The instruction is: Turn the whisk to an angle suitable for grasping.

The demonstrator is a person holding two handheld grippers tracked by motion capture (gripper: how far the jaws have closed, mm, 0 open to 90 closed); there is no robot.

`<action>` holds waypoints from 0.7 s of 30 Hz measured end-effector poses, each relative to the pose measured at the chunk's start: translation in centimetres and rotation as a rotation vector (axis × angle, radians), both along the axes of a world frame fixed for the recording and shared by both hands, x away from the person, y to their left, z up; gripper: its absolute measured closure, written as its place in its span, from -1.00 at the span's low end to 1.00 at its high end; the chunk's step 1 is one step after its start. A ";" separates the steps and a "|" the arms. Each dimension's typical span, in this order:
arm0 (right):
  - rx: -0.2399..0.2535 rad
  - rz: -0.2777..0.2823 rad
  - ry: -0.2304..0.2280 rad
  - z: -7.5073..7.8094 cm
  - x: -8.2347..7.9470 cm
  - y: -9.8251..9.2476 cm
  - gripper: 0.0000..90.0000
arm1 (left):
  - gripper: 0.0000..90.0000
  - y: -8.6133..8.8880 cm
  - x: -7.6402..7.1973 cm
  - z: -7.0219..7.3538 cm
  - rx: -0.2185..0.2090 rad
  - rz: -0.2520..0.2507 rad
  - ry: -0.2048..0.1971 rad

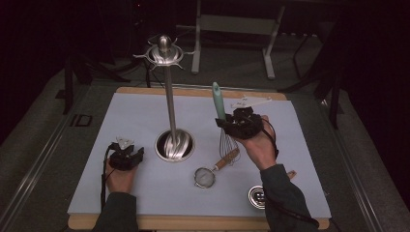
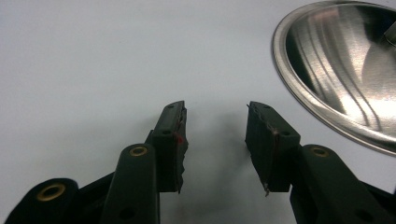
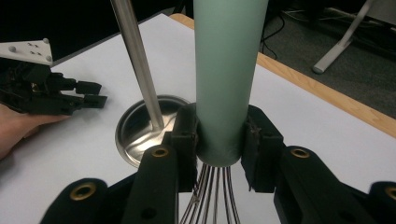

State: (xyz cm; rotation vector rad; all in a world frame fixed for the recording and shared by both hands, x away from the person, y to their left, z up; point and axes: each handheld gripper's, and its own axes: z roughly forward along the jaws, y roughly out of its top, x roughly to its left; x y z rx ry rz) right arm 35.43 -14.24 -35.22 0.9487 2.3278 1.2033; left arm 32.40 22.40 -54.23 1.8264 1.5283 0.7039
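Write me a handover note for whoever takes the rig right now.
Right hand-held gripper: shut on the whisk at its green handle, upright, wires down, lifted off the mat.
Left hand-held gripper: open, nothing between the jaws, low over the mat beside the rack base.
Strainer lies on the mat.
Done: whisk picked up.
Left: probably hanging it on the rack; strainer untouched.

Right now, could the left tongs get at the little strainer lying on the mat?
Probably yes: the left tongs are open and hold nothing, and bare mat lies between them and the strainer, just past the stand's base.
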 end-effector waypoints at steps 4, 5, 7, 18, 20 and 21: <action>0.010 0.009 -0.007 0.3 -0.1 0.1 0.54 | 0.29 0.0 0.0 0.0 0.003 0.001 0.001; 0.011 0.013 -0.009 0.3 -0.2 0.2 0.54 | 0.29 0.0 0.0 0.0 0.002 0.001 0.001; 0.012 0.018 -0.015 0.4 -0.3 0.3 0.54 | 0.29 0.0 0.0 0.0 0.003 0.001 0.001; 0.028 0.034 -0.029 0.8 -0.6 0.7 0.54 | 0.28 0.0 -0.1 0.0 0.003 -0.003 -0.005; 0.029 0.036 -0.030 0.8 -0.6 0.8 0.54 | 0.28 0.0 -0.1 0.0 0.002 -0.002 -0.005; 0.030 0.037 -0.028 0.8 -0.7 0.8 0.54 | 0.28 0.0 -0.1 0.0 0.002 -0.002 -0.005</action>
